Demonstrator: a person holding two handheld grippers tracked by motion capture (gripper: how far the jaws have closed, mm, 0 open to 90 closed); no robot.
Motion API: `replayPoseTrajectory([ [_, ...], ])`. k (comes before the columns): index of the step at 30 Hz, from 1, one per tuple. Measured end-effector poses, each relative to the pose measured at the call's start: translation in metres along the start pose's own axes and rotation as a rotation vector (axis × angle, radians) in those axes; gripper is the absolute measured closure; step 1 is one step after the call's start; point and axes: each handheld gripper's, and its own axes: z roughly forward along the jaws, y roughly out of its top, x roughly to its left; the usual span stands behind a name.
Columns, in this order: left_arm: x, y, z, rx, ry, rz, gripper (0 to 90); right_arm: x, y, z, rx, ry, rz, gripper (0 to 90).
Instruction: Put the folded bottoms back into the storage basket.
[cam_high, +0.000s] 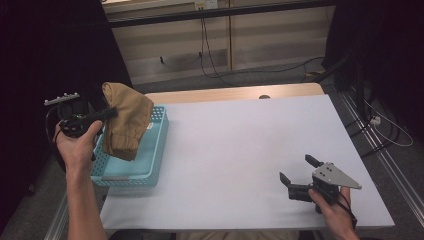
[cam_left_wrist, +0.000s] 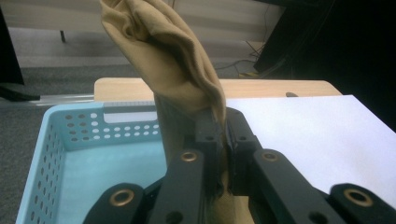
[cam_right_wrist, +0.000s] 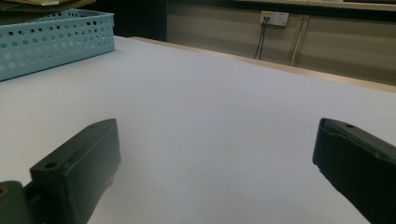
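The left gripper (cam_high: 107, 114) was clenched on a tan garment (cam_high: 125, 122), its jaws pinching a fold of the cloth, with the ribbed cuff hanging down into the light-blue perforated basket (cam_high: 150, 165) at the left edge of the table. In the left gripper view the fabric (cam_left_wrist: 163, 56) rose in a bunch above the jaws while the basket floor lay bare below. To finish well, the cloth probably needed lowering until most of it sat inside the basket walls before the pinch was let go, since the upper part leaned toward the far rim and could drape over it. The right gripper (cam_high: 299, 176) rested on the table near the front right corner, jaws spread wide and holding nothing.

The table (cam_high: 240, 145) was covered by a pale, plain sheet with a wooden strip along its far edge. Behind stood beige panels with a wall socket (cam_right_wrist: 274, 17) and hanging cables; dark curtains flanked both sides
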Motion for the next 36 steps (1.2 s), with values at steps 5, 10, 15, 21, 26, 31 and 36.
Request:
replayPoseTrajectory([
  [5, 0.003, -0.002, 0.003, 0.007, 0.013, -0.007, 86.3, 0.000, 0.000, 0.000, 0.000, 0.002, -0.002, 0.7],
  [10, 0.007, -0.004, 0.007, 0.035, 0.029, -0.001, 86.3, 0.000, 0.000, 0.000, -0.001, 0.001, -0.003, 0.7],
  [15, 0.007, -0.006, 0.015, 0.056, 0.039, -0.003, 86.3, 0.000, 0.000, -0.001, -0.002, 0.001, -0.003, 0.7],
  [21, 0.008, -0.008, 0.020, 0.073, 0.045, 0.007, 86.3, 0.000, 0.000, -0.001, -0.002, 0.003, -0.003, 0.7],
  [26, 0.012, -0.011, 0.024, 0.084, 0.044, -0.008, 86.3, 0.000, 0.000, -0.001, -0.003, 0.002, -0.003, 0.7],
  [31, 0.019, -0.016, 0.030, 0.098, 0.029, -0.036, 86.3, 0.000, 0.000, -0.001, -0.002, 0.002, -0.003, 0.7],
  [36, 0.013, -0.016, 0.035, 0.109, 0.020, -0.027, 86.3, 0.000, 0.000, 0.000, -0.001, 0.005, -0.007, 0.7],
])
